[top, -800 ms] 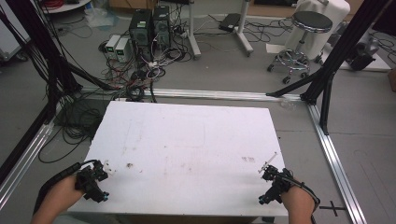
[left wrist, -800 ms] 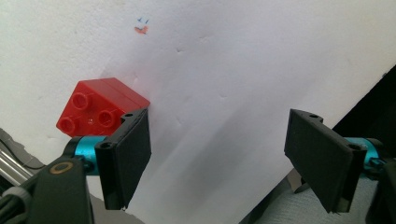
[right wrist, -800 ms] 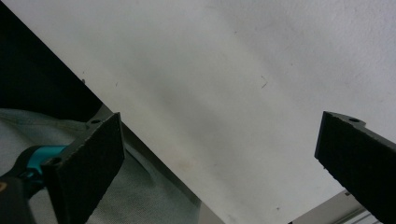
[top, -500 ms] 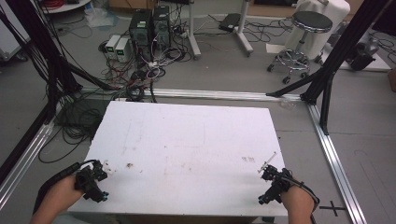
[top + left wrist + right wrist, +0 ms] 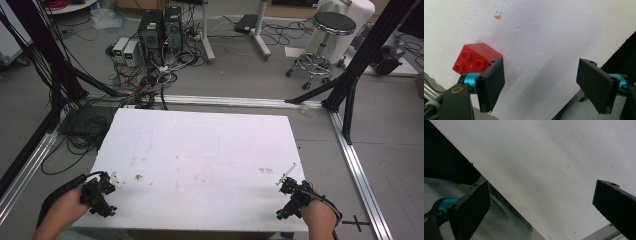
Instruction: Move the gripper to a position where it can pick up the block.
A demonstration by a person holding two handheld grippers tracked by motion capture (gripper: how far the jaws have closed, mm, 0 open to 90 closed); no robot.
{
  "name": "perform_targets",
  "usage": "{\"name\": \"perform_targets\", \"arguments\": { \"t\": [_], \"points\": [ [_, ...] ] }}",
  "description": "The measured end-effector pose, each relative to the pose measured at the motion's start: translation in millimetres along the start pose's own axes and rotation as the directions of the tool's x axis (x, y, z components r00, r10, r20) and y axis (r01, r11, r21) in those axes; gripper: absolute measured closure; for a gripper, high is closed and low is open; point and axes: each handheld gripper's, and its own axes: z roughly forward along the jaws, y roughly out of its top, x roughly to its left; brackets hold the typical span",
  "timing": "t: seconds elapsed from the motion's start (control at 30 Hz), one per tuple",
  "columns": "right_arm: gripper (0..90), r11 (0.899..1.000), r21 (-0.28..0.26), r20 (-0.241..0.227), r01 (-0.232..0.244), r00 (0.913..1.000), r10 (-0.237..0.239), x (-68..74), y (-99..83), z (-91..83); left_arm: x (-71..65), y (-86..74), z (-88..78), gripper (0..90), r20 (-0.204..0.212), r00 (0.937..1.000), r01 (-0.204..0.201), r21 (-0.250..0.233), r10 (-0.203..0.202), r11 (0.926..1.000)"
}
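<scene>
Resting at the table's (image 5: 200,150) near-left corner, the left gripper (image 5: 544,82) stood with jaws wide apart; a red brick (image 5: 475,58) lay on the tabletop just outside one jaw, ungrasped. Right gripper (image 5: 544,205), near-right corner: jaws apart, nothing between them. Judged progress: pick-up not yet begun; the grasp and everything after remained.

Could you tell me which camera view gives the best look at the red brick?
The left gripper view: the red brick lies close up on the white table, studs clear, just outside the open left gripper. In the high view nothing red can be made out there.
</scene>
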Motion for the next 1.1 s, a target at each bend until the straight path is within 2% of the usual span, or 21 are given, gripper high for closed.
{"name": "perform_targets", "arguments": {
  "t": [0.17, 0.2, 0.33, 0.47, 0.53, 0.6, 0.8, 0.83, 0.87, 1.0, 1.1],
  "points": [
    [0.9, 1.000, -0.004, -0.002, -0.005, 1.0000, 0.005, -0.9, -0.9, -0.4, 0.3, -2.4, -1.1, 23.1, 0.009, 0.9997, -0.024, 0.003, 0.024, 0.9997],
    [0.9, 1.000, -0.006, -0.001, -0.003, 1.0000, 0.003, -1.2, -1.1, -0.5, 0.0, -1.8, -2.1, 23.2, 0.018, 0.9993, -0.033, -0.007, 0.033, 0.9994],
    [0.9, 1.000, -0.006, -0.002, -0.006, 1.0000, 0.006, -0.9, -2.4, -0.3, 0.0, 0.8, -2.9, 23.2, 0.015, 0.9973, -0.072, -0.009, 0.072, 0.9974],
    [0.9, 1.000, -0.012, -0.002, -0.003, 1.0000, 0.003, -0.4, -3.6, -0.4, 3.7, 1.9, -4.2, 23.2, 0.002, 0.9919, -0.127, 0.007, 0.127, 0.9919],
    [0.9, 1.000, -0.011, -0.007, -0.007, 1.0000, 0.007, 0.0, -3.8, -1.6, 6.1, 2.4, -5.9, 23.2, -0.001, 0.9889, -0.149, 0.000, 0.149, 0.9889],
    [0.9, 1.000, -0.019, -0.005, -0.009, 0.9999, 0.009, 0.0, -4.3, -1.9, 8.6, 3.4, -8.5, 23.2, -0.004, 0.9823, -0.188, -0.003, 0.188, 0.9823],
    [0.9, 1.000, -0.010, -0.013, 0.003, 0.9999, -0.003, 1.8, -1.2, 1.1, 14.2, 7.0, -11.9, 23.2, 0.013, 0.9685, -0.249, -0.002, 0.249, 0.9685],
    [0.9, 1.000, -0.008, -0.012, 0.005, 0.9999, -0.005, 2.1, -0.3, 1.0, 14.2, 7.0, -11.9, 23.2, 0.013, 0.9685, -0.249, -0.002, 0.249, 0.9685],
    [0.9, 1.000, -0.010, -0.011, 0.006, 0.9999, -0.006, 2.2, 0.6, 1.0, 16.0, 8.5, -12.6, 23.2, 0.012, 0.9608, -0.277, 0.002, 0.277, 0.9608],
    [0.9, 1.000, -0.013, -0.008, 0.006, 1.0000, -0.006, 2.2, 1.4, 0.3, 19.8, 9.2, -13.6, 23.2, 0.019, 0.9475, -0.319, -0.010, 0.319, 0.9477],
    [0.9, 1.000, -0.003, -0.012, 0.006, 0.9999, -0.006, 2.6, 1.8, 1.5, 23.0, 9.1, -14.5, 23.2, 0.026, 0.9423, -0.334, -0.010, 0.334, 0.9426]
  ]
}}
